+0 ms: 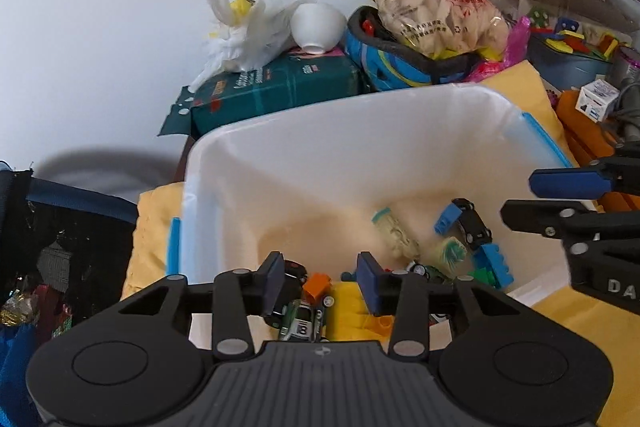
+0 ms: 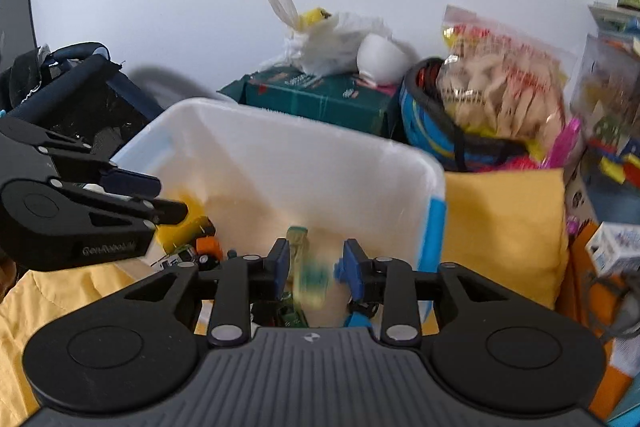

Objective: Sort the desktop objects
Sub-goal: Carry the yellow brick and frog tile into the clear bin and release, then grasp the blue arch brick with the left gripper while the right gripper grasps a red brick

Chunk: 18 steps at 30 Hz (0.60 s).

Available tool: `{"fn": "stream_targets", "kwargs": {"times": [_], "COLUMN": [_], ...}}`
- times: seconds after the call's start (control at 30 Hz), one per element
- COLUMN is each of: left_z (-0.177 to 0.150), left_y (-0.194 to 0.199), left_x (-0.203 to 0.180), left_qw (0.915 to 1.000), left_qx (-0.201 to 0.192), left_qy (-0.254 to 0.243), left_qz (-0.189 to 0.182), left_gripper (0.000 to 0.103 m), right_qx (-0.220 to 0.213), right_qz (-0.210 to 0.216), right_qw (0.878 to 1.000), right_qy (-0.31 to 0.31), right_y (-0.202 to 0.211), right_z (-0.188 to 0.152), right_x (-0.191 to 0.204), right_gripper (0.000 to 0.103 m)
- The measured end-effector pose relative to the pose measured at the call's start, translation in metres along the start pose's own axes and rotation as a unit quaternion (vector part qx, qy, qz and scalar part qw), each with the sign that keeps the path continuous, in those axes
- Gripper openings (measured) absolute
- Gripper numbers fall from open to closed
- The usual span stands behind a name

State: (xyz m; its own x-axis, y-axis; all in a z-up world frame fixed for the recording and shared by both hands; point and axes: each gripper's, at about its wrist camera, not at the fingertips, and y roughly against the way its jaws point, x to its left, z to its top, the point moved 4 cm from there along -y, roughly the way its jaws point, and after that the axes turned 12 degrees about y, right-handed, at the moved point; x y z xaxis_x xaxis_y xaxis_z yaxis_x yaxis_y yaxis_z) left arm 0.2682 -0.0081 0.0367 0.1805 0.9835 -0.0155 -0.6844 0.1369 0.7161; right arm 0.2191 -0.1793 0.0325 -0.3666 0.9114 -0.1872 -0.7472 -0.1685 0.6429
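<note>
A white plastic bin (image 1: pixel 304 163) with blue side latches is sitting open in the middle of the frame, on yellow cloth. Toys are lying jumbled on its floor toward the lower right: a black toy car (image 1: pixel 472 223) is resting tilted beside a blue building brick (image 1: pixel 447 219), another blue brick (image 1: pixel 494 263) is lying below them, and an orange brick (image 1: pixel 317 285) and a green-and-white toy car (image 1: pixel 302 319) are lying at the lower centre.

The right gripper (image 1: pixel 520 201), seen from the left wrist view, bears the raised letters "DA" before the picture's edge cuts them off. A clear snack bag (image 1: pixel 434 9) carries red print, and a green pack (image 1: pixel 276 87) pale lettering, both too small and blurred to read
</note>
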Motion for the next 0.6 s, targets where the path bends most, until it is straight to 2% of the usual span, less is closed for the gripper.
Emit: {"fn": "stream_targets", "kwargs": {"times": [0.1,0.17,0.23,0.3,0.37,0.43,0.53,0.6], "left_z": [0.006,0.006,-0.003,-0.021,-0.048,-0.08,-0.132,-0.162], "left_y": [0.015,0.034,0.057,0.076,0.084,0.082,0.068,0.059], "left_x": [0.008,0.015,0.023,0.028,0.031,0.033,0.027,0.017], "left_qw": [0.9999,0.9992,0.9976,0.9963,0.9964,0.9962,0.9963,0.9962], "left_qx": [-0.012,-0.029,-0.051,-0.06,-0.043,-0.018,0.029,0.047], "left_qy": [0.012,0.026,0.043,0.049,0.051,0.061,0.05,0.022], "left_qz": [0.005,-0.003,-0.021,-0.038,-0.052,-0.059,-0.064,-0.07], "left_gripper": [0.055,0.062,0.075,0.076,0.076,0.076,0.076,0.075], "right_qx": [-0.015,-0.031,-0.054,-0.068,-0.072,-0.059,-0.018,0.029], "right_qz": [-0.002,-0.006,-0.003,0.006,0.021,0.038,0.056,0.058], "right_qw": [1.0,0.999,0.999,0.998,0.997,0.997,0.998,0.998], "right_qy": [0.003,0.008,0.005,0.001,-0.008,-0.023,-0.031,-0.025], "right_y": [0.01,0.022,0.041,0.053,0.065,0.071,0.066,0.055], "right_z": [0.005,0.01,0.01,0.009,-0.005,-0.026,-0.069,-0.104], "right_x": [-0.002,-0.003,-0.002,-0.003,0.0,0.006,0.021,0.035], "right_gripper": [0.034,0.042,0.043,0.047,0.048,0.048,0.048,0.047]}}
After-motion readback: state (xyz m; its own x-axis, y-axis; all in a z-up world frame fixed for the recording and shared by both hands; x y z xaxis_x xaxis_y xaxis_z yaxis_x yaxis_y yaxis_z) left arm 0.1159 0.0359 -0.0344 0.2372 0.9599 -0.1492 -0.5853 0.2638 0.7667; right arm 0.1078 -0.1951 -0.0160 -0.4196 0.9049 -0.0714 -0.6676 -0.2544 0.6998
